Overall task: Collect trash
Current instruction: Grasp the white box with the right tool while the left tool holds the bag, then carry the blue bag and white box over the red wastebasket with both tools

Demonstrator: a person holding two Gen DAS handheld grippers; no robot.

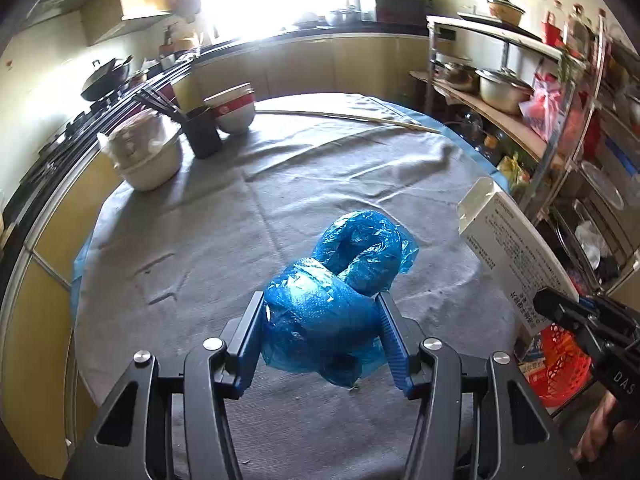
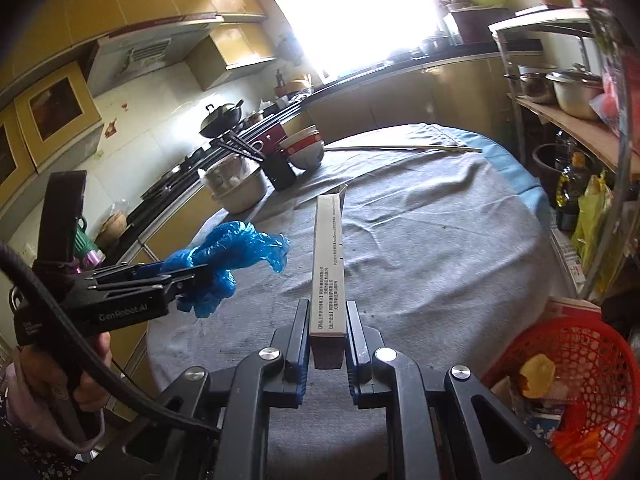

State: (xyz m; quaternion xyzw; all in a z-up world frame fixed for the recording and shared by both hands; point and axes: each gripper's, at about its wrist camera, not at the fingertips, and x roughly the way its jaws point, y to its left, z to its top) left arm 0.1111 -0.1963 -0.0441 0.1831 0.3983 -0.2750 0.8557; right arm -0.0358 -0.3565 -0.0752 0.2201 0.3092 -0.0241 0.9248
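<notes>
My left gripper (image 1: 320,300) is shut on a crumpled blue plastic bag (image 1: 340,280) and holds it above the grey tablecloth (image 1: 240,220). In the right wrist view the left gripper (image 2: 200,276) and the blue bag (image 2: 232,252) show at the left. My right gripper (image 2: 327,308) is shut on a long white carton (image 2: 329,264) with printed text, held above the table. The carton also shows in the left wrist view (image 1: 512,248) at the right, with the right gripper (image 1: 560,308) behind it. A red mesh trash basket (image 2: 580,380) with scraps stands low at the right, beside the table.
Stacked bowls (image 1: 234,108), a covered pot (image 1: 148,156) and a black chopstick holder (image 1: 202,132) stand at the table's far left. A long thin stick (image 1: 344,118) lies along the far edge. A metal shelf rack (image 1: 520,92) with pots stands at the right.
</notes>
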